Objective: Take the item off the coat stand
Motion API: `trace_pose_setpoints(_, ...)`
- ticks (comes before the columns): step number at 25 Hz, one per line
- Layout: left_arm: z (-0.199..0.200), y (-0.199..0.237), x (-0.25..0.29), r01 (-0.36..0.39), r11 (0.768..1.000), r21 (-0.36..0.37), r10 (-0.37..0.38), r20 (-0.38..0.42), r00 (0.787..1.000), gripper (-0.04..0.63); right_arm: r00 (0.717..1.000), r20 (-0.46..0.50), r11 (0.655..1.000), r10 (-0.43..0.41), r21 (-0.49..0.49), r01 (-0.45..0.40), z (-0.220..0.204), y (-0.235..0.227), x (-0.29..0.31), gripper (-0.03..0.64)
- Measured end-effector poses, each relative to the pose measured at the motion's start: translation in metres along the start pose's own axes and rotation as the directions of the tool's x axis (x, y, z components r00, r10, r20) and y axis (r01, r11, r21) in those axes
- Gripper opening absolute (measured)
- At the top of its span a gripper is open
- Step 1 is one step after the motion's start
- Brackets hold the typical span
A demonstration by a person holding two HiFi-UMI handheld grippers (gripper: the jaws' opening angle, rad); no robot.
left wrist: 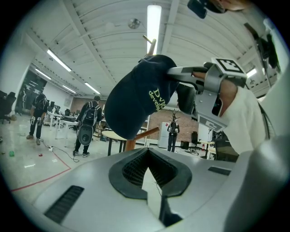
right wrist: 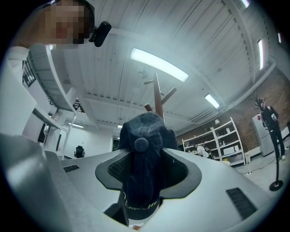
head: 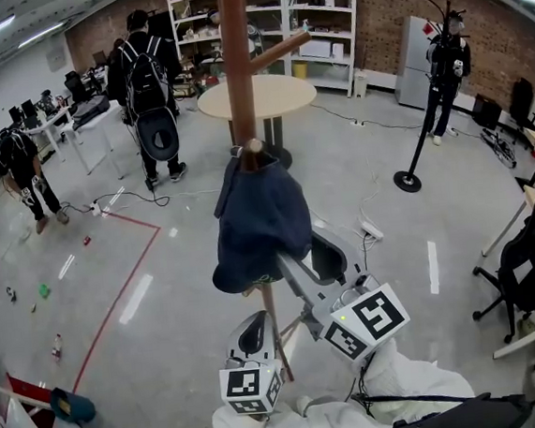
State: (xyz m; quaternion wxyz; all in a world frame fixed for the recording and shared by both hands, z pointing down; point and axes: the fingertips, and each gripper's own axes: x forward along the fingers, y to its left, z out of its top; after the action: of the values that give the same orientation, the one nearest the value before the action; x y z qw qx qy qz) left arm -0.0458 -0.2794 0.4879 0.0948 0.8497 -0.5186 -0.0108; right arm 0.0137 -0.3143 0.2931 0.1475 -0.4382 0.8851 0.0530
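In the head view, the coat stand rises in the middle of the floor, and a dark blue cap hangs from a short peg on its pole. The right gripper reaches up to the cap's lower right side. The left gripper sits lower, beside the pole and clear of the cap.

In the left gripper view, its jaws stand a little apart with nothing between them. The cap is above and ahead, with the right gripper at its side.

In the right gripper view, the cap fills the gap between the jaws. They are fairly wide but closed in on the cloth, which touches both pads. The cap's top button faces the camera, and the stand's pole and pegs show behind it.

The step in hand looks like the grasp itself: the cap is gripped but is still on its peg. The next move probably calls for lifting the cap up and off the peg's tip, then drawing it away from the pole without letting the cloth snag.
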Motion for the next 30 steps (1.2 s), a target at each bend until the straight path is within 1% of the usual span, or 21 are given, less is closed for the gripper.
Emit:
trace_pose_setpoints(5, -0.001, 0.003, -0.003, -0.013, 1.0, 0.0, 0.013, 0.0, 1.0, 0.002, 1.0, 0.0, 1.0, 0.0, 0.011, 0.0, 0.0, -0.001, 0.001, 0.139)
trace_pose_setpoints(7, 0.0, 0.005, -0.005, -0.02, 1.0, 0.0, 0.02, 0.002, 1.0, 0.002, 1.0, 0.003, 1.0, 0.002, 0.008, -0.002, 0.001, 0.001, 0.001, 0.096)
trace_pose_setpoints(13, 0.002, 0.009, -0.011, -0.041, 0.999, -0.003, 0.041, 0.012, 0.999, 0.002, 1.0, 0.019, 1.0, -0.005, -0.005, 0.005, 0.004, 0.003, -0.001, 0.036)
trace_pose_setpoints(22, 0.005, 0.014, -0.014, -0.055, 0.998, -0.009, 0.056, 0.018, 0.998, 0.002, 0.998, 0.056, 0.998, -0.019, -0.051, 0.022, 0.017, 0.003, -0.005, 0.02)
trace_pose_setpoints(30, 0.006, 0.017, -0.016, -0.07, 0.997, -0.017, 0.07, 0.025, 0.997, 0.002, 0.996, 0.087, 0.998, -0.021, -0.057, 0.026, 0.025, 0.001, -0.009, 0.018)
